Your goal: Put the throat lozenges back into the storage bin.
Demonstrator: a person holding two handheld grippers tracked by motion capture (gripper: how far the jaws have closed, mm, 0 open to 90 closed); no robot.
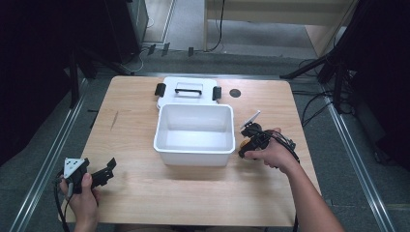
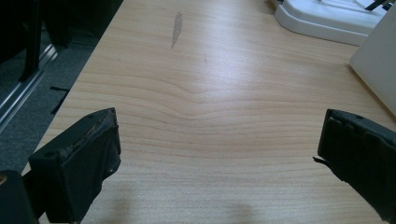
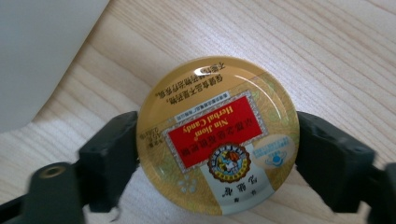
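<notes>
Left gripper (image 1: pixel 104 175) is resting at the near desk (image 1: pixel 145 193) edge, fingers spread, nothing between. Centre: white bin (image 1: pixel 193 154) standing open. Right gripper (image 3: pixel 217 149) is pinching the round candy tin (image 3: pixel 217 140) just beside the bin; grasp looking done, lifting over the rim probably coming next.

Hidden and cut off around the bench

From above, the candy tin (image 3: pixel 217 137) is almost wholly hidden under the right tool (image 1: pixel 245 143) and hand; its small print blurs. The white box (image 2: pixel 379 70) and lid (image 2: pixel 334 18) run off the left tool view's edge, and the box (image 1: pixel 194 129) covers the lid's near edge.
</notes>
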